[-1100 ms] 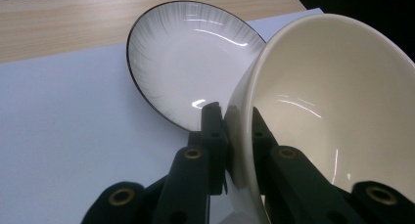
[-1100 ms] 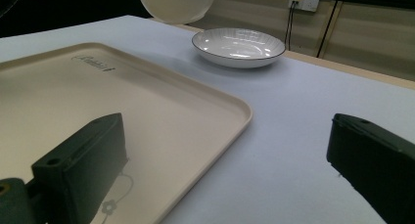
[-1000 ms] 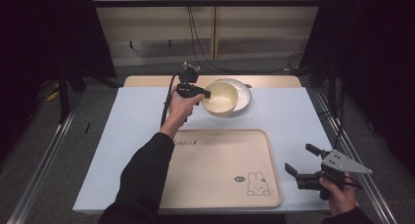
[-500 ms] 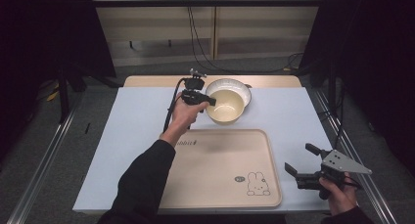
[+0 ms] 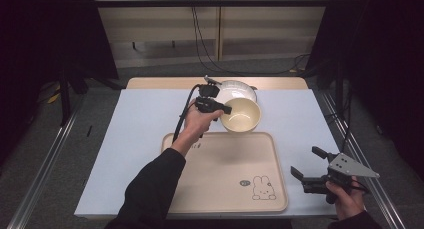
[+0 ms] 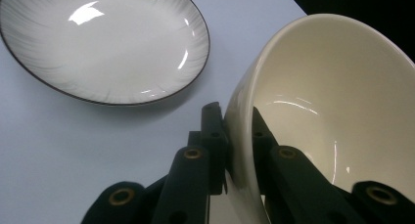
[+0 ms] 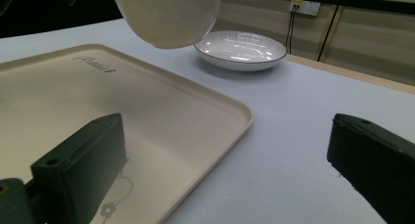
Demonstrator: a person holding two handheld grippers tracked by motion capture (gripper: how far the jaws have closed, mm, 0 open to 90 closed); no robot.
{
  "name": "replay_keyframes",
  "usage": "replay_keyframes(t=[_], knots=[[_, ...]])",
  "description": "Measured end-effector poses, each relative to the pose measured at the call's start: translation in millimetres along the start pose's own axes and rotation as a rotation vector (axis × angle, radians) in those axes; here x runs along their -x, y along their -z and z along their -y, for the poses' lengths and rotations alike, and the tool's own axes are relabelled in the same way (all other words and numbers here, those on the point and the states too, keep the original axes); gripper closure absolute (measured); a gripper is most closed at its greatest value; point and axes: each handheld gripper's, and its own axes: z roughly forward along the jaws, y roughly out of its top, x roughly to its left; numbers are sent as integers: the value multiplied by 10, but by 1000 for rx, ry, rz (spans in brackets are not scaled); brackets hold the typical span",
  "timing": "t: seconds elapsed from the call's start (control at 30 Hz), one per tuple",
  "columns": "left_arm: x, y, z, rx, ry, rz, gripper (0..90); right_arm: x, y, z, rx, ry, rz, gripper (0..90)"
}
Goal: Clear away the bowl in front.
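Writing first: the tray [image 5: 225,179] has a small dark script word printed near its far-left corner, looks like a brand name but it's too small and blurry to read for sure in either the high view or the right gripper view. Near its front-right corner there's a little line-drawn bunny [image 5: 263,187] with a tiny round mark beside it.

The bowl [image 5: 241,114] is a plain cream thing, glossy inside, smooth with no pattern, round-bottomed with a small foot. It's lifted off the counter [image 5: 135,139] and tilted, hanging just past the tray's far edge, right in front of the white plate [image 5: 238,90]. That plate is shallow, with fine grey ribbing and a thin dark rim, sitting near the counter's far edge.

The left tongs [image 5: 224,110] are clamped on the bowl's rim, one jaw inside and one outside, which the left gripper view shows really clearly.

The right tongs [image 5: 306,165] hang over the counter's front-right corner beside the tray, jaws wide apart with nothing between them.
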Motion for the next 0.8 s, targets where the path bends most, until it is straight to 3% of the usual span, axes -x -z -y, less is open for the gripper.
replay_keyframes(t=[0.4,0.53,0.57,0.8], knots=[[176,-172,29,-43,-36,14,834,0,-6,-1,5,2,-3,8],[209,-270,51,-59,-41,16,834,0,-9,-1,5,1,-5,8],[239,-305,59,-45,-16,18,834,2,-8,-1,0,2,-2,8],[304,-479,99,-86,-44,19,834,1,-6,0,-1,3,-4,7]])
